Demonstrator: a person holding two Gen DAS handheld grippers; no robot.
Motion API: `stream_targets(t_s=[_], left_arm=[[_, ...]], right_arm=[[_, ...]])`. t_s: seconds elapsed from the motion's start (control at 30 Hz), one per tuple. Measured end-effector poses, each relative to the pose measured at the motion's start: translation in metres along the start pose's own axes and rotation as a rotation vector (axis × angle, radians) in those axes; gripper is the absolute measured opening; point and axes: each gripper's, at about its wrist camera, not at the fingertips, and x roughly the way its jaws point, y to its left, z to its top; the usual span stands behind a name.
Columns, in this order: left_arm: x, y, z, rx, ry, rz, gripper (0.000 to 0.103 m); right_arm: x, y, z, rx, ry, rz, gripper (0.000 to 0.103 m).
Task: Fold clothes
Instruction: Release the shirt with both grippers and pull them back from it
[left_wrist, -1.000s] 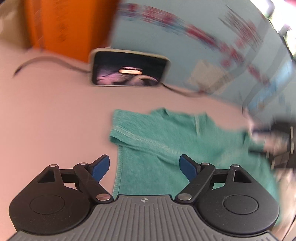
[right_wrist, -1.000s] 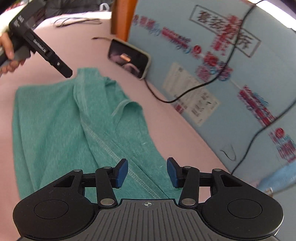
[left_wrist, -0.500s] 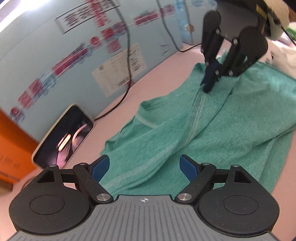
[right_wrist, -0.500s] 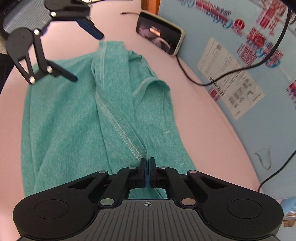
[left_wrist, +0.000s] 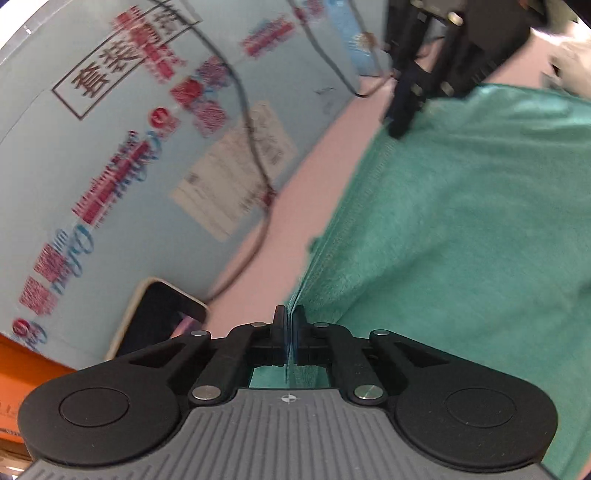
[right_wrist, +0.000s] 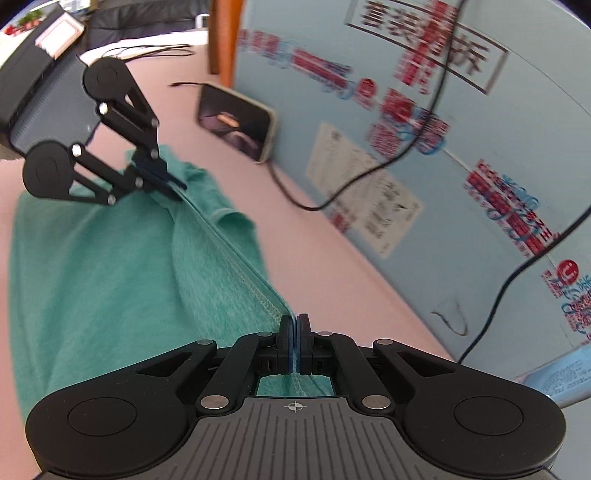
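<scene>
Both tools have closed since the earlier frame: left tool (left_wrist: 288, 325) and right tool (right_wrist: 294, 332) now pinch the teal knit garment's (right_wrist: 110, 266) stitched edge; next, carry that edge across the pink counter (right_wrist: 332, 266) to fold.

Boxed black Chinese characters, blurred, on pale blue board (left_wrist: 107, 79), red print unreadable

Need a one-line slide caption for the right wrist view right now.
Right gripper and left gripper each pinch the stitched edge of a green shirt on a pink table.
</scene>
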Motion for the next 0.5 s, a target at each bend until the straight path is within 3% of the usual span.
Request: stream_targets(t_s=[0.03,0.1,0.33,0.5], left_arm=[[0.003,0.004,0.002,-0.008,0.003,0.010,0.012],[0.007,0.010,0.003,-0.031,0.017,0.025,0.058],[-0.009,0.026,-0.012,-0.175,0.045,0.042,0.065],[-0.021,0.044,-0.028,-0.316,0.072,0.152,0.069]], right_arm=[[0.004,-0.002,0.001,0.010,0.001,-0.013,0.002],[0.011,-0.007,0.002,0.034,0.012,-0.030,0.002],[0.019,-0.022,-0.004,0.164,0.018,-0.098,0.011],[0.011,-0.037,-0.014,0.295,0.020,-0.188,0.017]])
